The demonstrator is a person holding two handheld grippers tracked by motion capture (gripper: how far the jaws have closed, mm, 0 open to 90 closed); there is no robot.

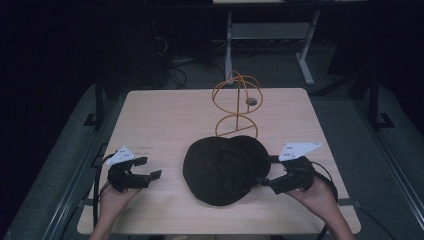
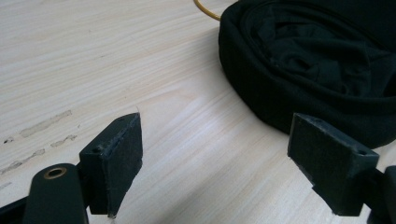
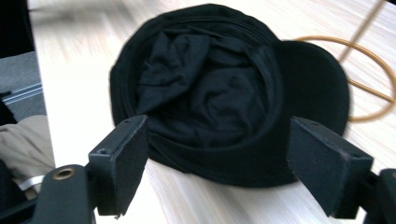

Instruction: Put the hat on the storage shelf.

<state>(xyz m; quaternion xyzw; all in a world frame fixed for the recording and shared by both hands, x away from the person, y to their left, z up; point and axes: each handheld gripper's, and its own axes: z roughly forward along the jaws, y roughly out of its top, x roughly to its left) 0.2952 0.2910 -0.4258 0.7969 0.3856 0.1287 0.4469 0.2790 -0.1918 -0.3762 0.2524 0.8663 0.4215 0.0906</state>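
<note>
A black cap (image 1: 222, 167) lies upside down on the wooden table (image 1: 160, 115), its crumpled lining facing up (image 3: 205, 88) and its brim (image 3: 313, 84) pointing toward the far side. My right gripper (image 1: 265, 175) is open at the cap's right edge, its jaws spread on either side of the near rim (image 3: 217, 154). My left gripper (image 1: 150, 167) is open over bare table, to the left of the cap (image 2: 317, 60) and apart from it.
An orange wire stand (image 1: 236, 105) with rings rises behind the cap, near the table's far edge; part of its base ring (image 3: 369, 88) lies beside the brim. A second table's legs (image 1: 305, 55) stand beyond on the dark floor.
</note>
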